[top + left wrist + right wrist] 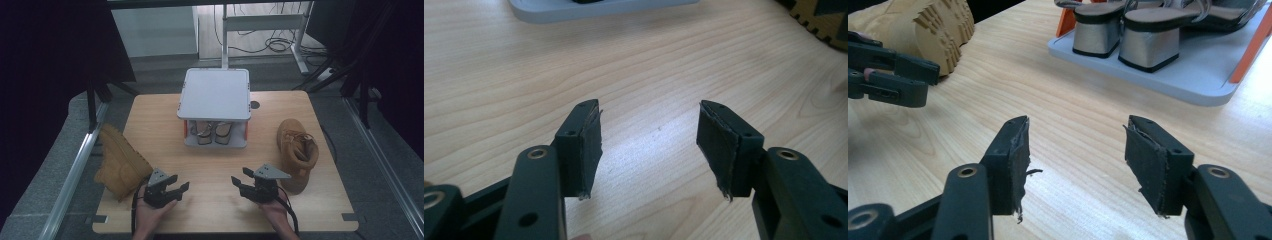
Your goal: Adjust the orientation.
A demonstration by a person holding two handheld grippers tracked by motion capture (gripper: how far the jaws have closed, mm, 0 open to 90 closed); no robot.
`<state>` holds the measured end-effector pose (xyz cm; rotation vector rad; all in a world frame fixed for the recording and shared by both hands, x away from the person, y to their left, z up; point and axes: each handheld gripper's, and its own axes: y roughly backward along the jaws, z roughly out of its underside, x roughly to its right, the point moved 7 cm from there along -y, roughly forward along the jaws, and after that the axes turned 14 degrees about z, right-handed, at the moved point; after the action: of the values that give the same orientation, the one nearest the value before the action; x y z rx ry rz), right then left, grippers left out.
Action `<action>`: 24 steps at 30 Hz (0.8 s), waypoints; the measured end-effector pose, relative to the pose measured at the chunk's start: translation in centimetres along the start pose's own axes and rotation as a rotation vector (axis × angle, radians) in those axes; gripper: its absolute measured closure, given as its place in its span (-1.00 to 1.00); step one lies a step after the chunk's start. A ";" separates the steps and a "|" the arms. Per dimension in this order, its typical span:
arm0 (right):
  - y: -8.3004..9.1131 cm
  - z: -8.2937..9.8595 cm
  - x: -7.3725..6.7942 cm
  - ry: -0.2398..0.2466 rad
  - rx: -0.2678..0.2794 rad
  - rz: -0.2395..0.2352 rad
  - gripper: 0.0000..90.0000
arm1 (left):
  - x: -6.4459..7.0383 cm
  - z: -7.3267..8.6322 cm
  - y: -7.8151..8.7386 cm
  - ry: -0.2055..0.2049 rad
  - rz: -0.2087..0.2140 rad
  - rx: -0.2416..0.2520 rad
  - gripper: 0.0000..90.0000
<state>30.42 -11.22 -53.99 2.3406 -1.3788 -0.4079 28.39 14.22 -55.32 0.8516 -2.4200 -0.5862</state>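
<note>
On the light wooden table (220,165) two hand-held black grippers sit side by side near the front edge. The left gripper (181,188) rests low over the bare wood with its jaws spread wide and nothing between them; its own view shows the frayed black pads (589,145) well apart above plain grain. The right gripper (239,179) stands the same way, jaws wide and empty, pointing inward toward the left one.

Nearest the left gripper lies a tan suede work boot (120,162), tipped onto its side at the table's left edge, its ridged sole (943,30) showing in the right gripper view. A second tan suede work boot (296,152) stands upright at the right side of the table, just beside the right hand (277,210) (laces up, opening toward the rack).

Behind both, at the table's middle, a grey two-level shoe rack with orange posts (216,95) carries a pair of block-heeled grey sandals (1128,42) on its lower shelf. Neither gripper touches a boot or the rack.
</note>
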 end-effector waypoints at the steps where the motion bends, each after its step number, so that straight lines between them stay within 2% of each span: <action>1: 0.0 0.1 0.0 -0.004 -0.001 -0.001 -0.05 | 0.1 0.0 0.3 -0.005 0.002 0.006 -0.05; 3: 0.0 0.1 0.0 -0.001 0.002 0.004 -0.06 | 0.2 -0.2 0.8 -0.012 0.000 0.017 -0.07; 7: 0.2 0.0 0.4 -0.008 0.006 0.019 -0.09 | 0.4 -0.9 2.3 -0.037 -0.038 0.054 -0.09; 11: 0.3 0.1 0.6 -0.018 0.002 0.027 -0.10 | 0.0 -1.5 3.7 -0.028 -0.063 0.104 0.01; 14: 0.4 0.3 0.7 -0.015 -0.005 0.031 -0.10 | -0.6 -1.6 4.7 -0.007 -0.072 0.136 0.20; 17: 0.5 0.5 0.9 -0.016 -0.012 0.033 -0.10 | -1.2 -1.5 5.7 0.010 -0.080 0.160 0.59; 19: 0.5 0.5 0.9 -0.012 -0.013 0.037 -0.10 | -1.6 -1.4 6.4 0.028 -0.082 0.171 0.74; 21: 0.5 0.5 0.9 0.004 -0.014 0.044 -0.10 | -1.9 -1.3 7.1 0.047 -0.077 0.190 0.85; 24: 0.5 0.3 0.6 0.028 -0.006 0.044 -0.11 | -2.5 -1.3 8.9 0.071 -0.103 0.230 0.95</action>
<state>30.22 -11.98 -54.04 2.2983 -1.4114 -0.3647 26.84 21.96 -50.30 1.0776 -2.4201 -0.3120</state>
